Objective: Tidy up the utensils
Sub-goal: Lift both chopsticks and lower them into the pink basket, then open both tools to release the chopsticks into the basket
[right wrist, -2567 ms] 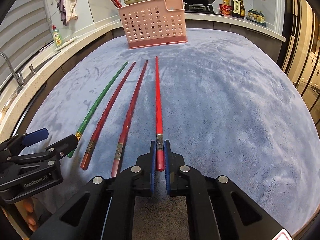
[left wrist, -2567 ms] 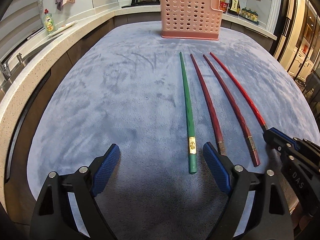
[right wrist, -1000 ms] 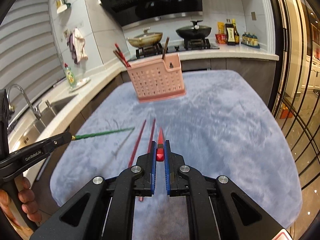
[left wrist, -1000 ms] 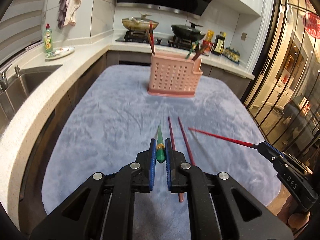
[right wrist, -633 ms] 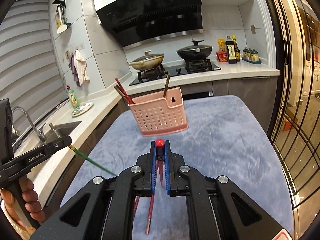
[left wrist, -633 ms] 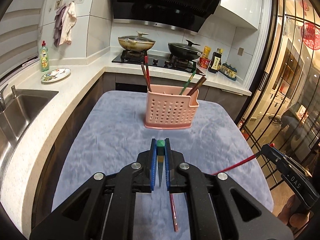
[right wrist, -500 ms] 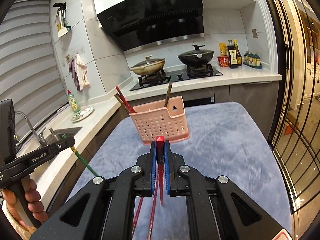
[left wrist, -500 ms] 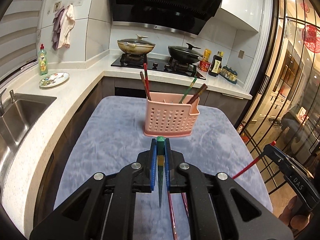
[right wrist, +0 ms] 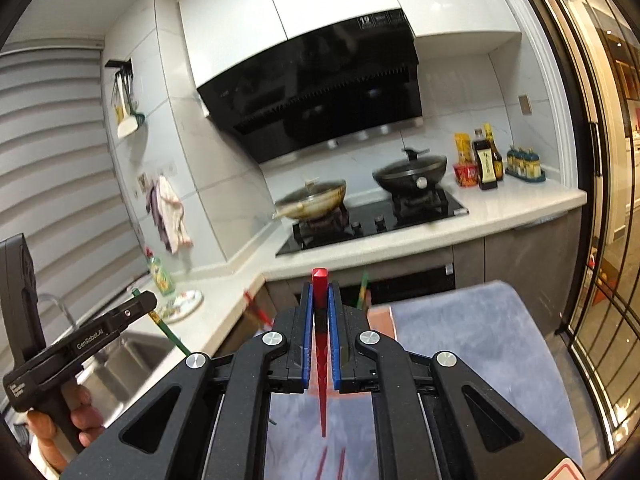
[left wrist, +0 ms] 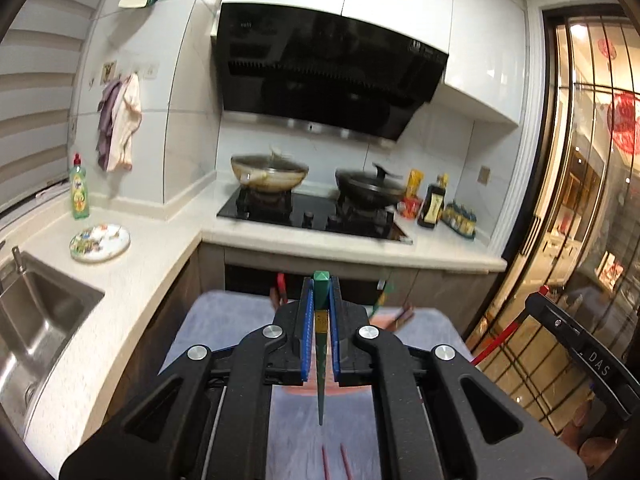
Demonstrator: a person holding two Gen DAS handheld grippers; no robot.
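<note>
The right gripper, seen at the edge of the left wrist view, carries the letters "DAS" on its black body; the left gripper, seen from the right wrist view, reads "GenRobot.AI", with smaller print on its handle too fine to read. Lettering on the range hood is too small to make out.

The pink utensil basket stands on the blue-grey cloth and is mostly hidden behind the gripper bodies; only a corner and the tips of a few chopsticks rising from it show.

The left gripper is clamped tight on the green chopstick, which hangs tip-down above the cloth, in front of the basket. The right gripper is closed just as tightly on the red chopstick, also tip-down. Two dark red chopsticks lie on the cloth below, cut off by the frame's lower edge.
</note>
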